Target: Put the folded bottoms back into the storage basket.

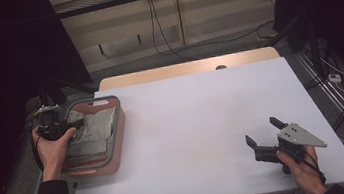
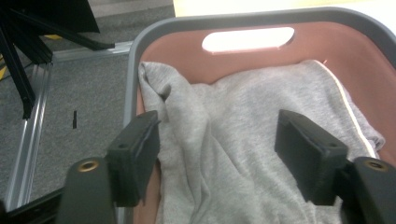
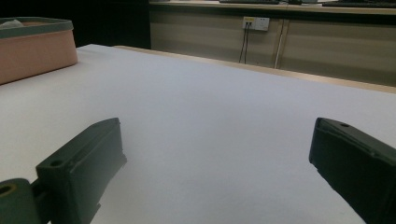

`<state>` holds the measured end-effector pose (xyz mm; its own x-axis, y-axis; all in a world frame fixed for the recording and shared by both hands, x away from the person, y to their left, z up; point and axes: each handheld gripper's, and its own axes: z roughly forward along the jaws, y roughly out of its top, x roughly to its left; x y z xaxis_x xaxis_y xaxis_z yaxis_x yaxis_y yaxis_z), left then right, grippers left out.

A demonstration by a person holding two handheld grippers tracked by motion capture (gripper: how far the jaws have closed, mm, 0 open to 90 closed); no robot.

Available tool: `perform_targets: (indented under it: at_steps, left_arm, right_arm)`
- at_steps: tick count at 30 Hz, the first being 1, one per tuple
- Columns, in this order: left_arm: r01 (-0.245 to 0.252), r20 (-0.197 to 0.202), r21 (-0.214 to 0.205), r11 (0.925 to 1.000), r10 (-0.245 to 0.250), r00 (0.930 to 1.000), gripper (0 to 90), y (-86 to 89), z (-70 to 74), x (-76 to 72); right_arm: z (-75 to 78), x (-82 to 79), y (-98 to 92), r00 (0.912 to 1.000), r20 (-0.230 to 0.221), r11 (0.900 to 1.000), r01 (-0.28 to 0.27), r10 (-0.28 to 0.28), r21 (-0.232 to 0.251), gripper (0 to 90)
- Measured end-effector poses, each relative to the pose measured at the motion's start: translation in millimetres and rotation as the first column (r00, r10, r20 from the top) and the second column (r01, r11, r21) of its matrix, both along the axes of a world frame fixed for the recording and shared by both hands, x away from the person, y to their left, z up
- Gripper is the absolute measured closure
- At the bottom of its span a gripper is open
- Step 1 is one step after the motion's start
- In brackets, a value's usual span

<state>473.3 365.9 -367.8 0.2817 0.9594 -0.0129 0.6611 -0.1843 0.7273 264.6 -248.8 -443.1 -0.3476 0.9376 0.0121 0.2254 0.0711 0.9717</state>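
white tabletop point(image 1: 203, 123) carries the pink basket point(image 1: 118, 134) at its left edge. grey cloth point(image 2: 243, 126) lies bunched inside the basket. left claw point(image 2: 217, 154) hangs over the cloth, jaws spread, pads not pressing it. right claw point(image 1: 263, 133) rests well apart, jaws spread, nothing between.

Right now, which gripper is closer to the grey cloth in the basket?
Left. The left gripper hangs open right over the grey cloth; the right gripper sits far across the table.
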Motion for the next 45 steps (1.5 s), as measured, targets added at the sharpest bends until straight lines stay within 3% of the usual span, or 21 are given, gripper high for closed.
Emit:
perform_targets:
  at_steps: [9,13,15,20,25,28,31,36,41,45]
  left_arm:
    - [0.031,0.070,-0.057,0.9979,-0.027,0.9972,8.1,-2.4,3.5,-5.8]
    - [0.063,0.101,-0.059,0.9963,-0.057,0.9932,5.6,-2.1,8.0,-11.7]
    - [0.069,0.120,-0.079,0.9944,-0.059,0.9910,5.6,-1.3,10.7,-15.1]
    - [0.104,0.164,-0.080,0.9914,-0.090,0.9824,5.7,-3.4,16.6,-26.7]
    - [0.133,0.227,-0.070,0.9887,-0.114,0.9672,5.2,-6.2,21.5,-38.5]
    - [0.143,0.252,-0.098,0.9849,-0.115,0.9610,4.9,-5.7,22.1,-43.7]
    - [0.143,0.254,-0.091,0.9856,-0.115,0.9602,4.9,-5.9,21.9,-47.2]
    - [0.119,0.248,-0.113,0.9864,-0.088,0.9648,4.9,-3.8,20.1,-52.7]
    - [0.131,0.268,-0.120,0.9841,-0.094,0.9587,4.9,-0.4,20.6,-61.7]
    - [0.126,0.268,-0.113,0.9856,-0.092,0.9590,4.9,0.9,22.5,-69.3]
  right_arm:
    - [0.2,0.4,-0.1,1.0000,0.002,1.0000,0.004,-0.004,-0.003,2.9]
    - [0.3,0.3,0.7,1.0000,0.001,1.0000,0.003,-0.003,-0.002,2.9]
    - [0.3,0.3,0.2,1.0000,0.001,1.0000,0.006,-0.006,-0.002,2.9]
    - [0.3,0.4,0.2,1.0000,0.002,1.0000,0.006,-0.006,-0.003,2.9]
    - [0.2,0.9,0.6,1.0000,0.000,1.0000,0.007,-0.007,-0.003,2.9]
    - [0.2,1.3,0.3,1.0000,-0.001,0.9999,0.009,-0.009,-0.004,2.9]
    - [0.2,1.0,0.8,1.0000,-0.002,1.0000,0.009,-0.009,-0.003,2.9]
    - [0.2,1.8,0.7,1.0000,0.000,1.0000,0.007,-0.007,-0.002,2.9]
    - [0.2,2.1,1.2,1.0000,0.000,1.0000,0.005,-0.005,-0.003,2.9]
    - [0.3,2.5,1.6,1.0000,0.001,1.0000,0.003,-0.003,-0.002,2.9]
